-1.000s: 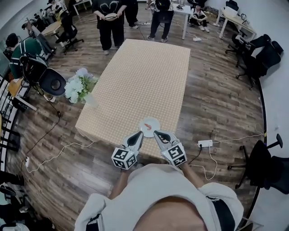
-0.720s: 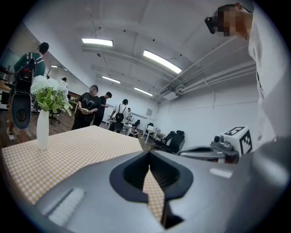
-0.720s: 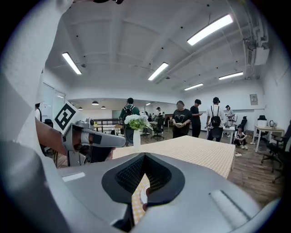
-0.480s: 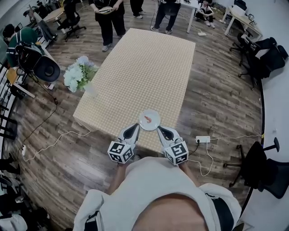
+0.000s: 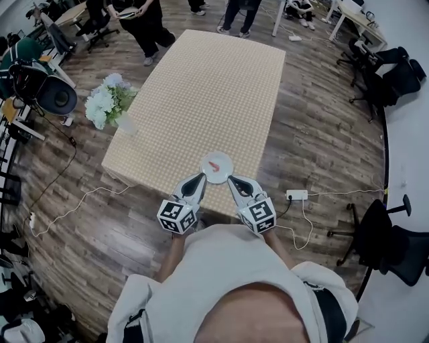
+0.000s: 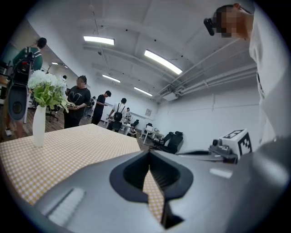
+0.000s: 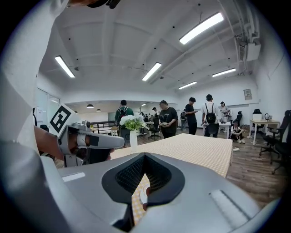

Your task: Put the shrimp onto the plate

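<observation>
A white plate (image 5: 221, 173) sits at the near edge of the checked table (image 5: 201, 94), with an orange shrimp (image 5: 214, 165) lying on it. My left gripper (image 5: 200, 179) is just left of the plate and my right gripper (image 5: 232, 180) just right of it, both at the table's edge. Each is shut with nothing held. In the left gripper view the left gripper (image 6: 149, 157) shows only tablecloth through its slit. In the right gripper view the right gripper (image 7: 144, 157) shows a sliver of the plate (image 7: 141, 193) in its slit.
A white vase of flowers (image 5: 107, 107) stands at the table's left edge. People (image 5: 137, 17) stand beyond the far end. A power strip (image 5: 296, 195) and cables lie on the wooden floor to the right. Office chairs (image 5: 379, 74) line the right wall.
The head view has shifted slightly. Both grippers keep their places either side of the plate, still shut, and the shrimp stays on the plate.
</observation>
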`<state>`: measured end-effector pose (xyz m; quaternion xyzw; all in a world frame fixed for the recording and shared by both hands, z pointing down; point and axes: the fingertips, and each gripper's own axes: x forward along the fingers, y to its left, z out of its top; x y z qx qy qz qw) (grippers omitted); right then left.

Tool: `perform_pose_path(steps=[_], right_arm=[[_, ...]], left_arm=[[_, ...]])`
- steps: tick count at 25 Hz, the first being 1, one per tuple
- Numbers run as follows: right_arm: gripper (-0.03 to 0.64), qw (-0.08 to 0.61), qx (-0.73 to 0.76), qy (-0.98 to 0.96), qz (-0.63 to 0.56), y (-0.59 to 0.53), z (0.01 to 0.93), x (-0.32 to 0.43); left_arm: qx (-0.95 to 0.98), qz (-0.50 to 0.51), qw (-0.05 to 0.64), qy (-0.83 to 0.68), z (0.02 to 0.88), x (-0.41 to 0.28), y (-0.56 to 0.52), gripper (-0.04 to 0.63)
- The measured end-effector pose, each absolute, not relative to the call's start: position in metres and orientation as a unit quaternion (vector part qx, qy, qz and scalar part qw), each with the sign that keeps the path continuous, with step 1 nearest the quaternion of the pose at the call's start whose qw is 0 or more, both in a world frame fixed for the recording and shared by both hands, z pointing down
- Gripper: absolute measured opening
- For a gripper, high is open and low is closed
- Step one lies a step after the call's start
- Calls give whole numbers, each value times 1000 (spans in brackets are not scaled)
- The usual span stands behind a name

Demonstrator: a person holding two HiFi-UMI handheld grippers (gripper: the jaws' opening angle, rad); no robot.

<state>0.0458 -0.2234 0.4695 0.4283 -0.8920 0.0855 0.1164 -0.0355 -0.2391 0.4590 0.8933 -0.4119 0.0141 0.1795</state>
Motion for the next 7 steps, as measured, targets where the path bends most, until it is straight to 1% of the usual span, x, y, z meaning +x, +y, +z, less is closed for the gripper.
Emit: perform_pose_path(steps=[7], right_arm=[[-3, 97, 426, -894, 98, -219, 469, 50]], left_arm=[[894, 16, 184, -408, 463, -30, -235, 9]])
